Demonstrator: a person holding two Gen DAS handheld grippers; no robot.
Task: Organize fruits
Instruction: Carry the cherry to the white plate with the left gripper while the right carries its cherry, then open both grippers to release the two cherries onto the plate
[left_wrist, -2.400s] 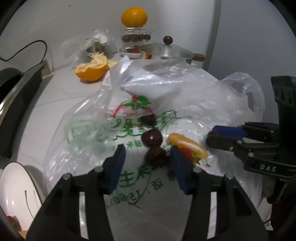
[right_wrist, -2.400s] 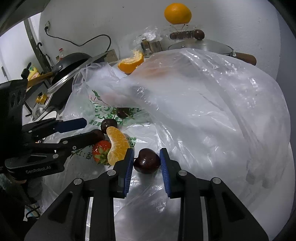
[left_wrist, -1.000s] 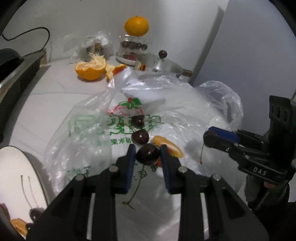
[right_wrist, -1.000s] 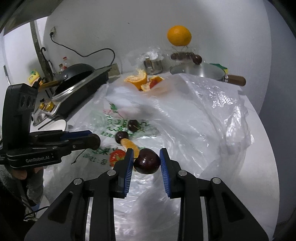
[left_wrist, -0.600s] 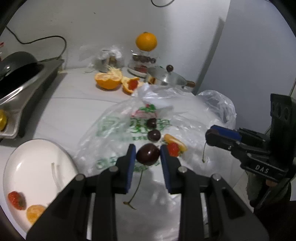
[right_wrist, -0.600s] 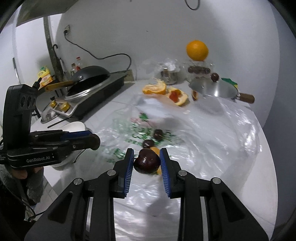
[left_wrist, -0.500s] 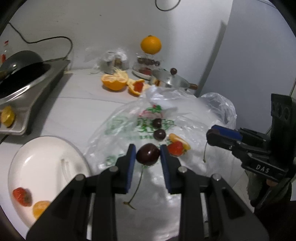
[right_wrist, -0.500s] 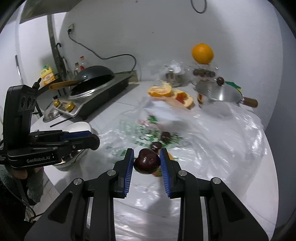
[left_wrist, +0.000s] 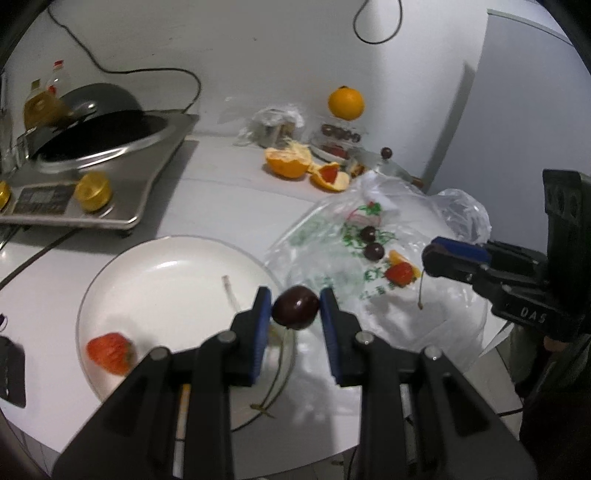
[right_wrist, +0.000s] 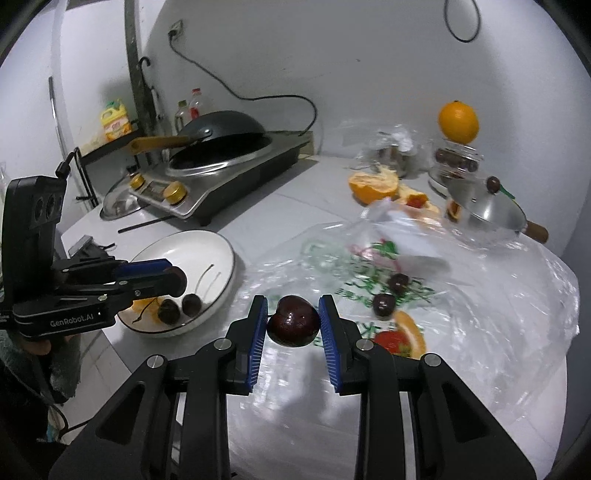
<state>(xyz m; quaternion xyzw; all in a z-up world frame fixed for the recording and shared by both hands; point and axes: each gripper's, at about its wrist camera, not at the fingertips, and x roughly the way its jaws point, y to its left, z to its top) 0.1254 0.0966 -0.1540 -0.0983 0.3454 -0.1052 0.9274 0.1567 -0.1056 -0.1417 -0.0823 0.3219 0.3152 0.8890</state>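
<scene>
left gripper (left_wrist: 295, 311) gripping cherry (left_wrist: 295, 312), right gripper (right_wrist: 293, 326) likewise

Plate (left_wrist: 110, 273) left of bag (left_wrist: 436, 325) (stove (left_wrist: 122, 173) behind).

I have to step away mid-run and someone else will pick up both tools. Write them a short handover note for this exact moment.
Left claw: shut on a dark red cherry with stem, above the near rim of the round white plate.
Right claw: shut on a second dark red cherry, above the clear printed plastic bag, short of the plate.
Done: the plate holds a red strawberry, two dark cherries and an orange piece partly hidden by the left tool.
Left: both held cherries, then from the bag two dark loose cherries, a strawberry on the bag and an orange segment.
</scene>
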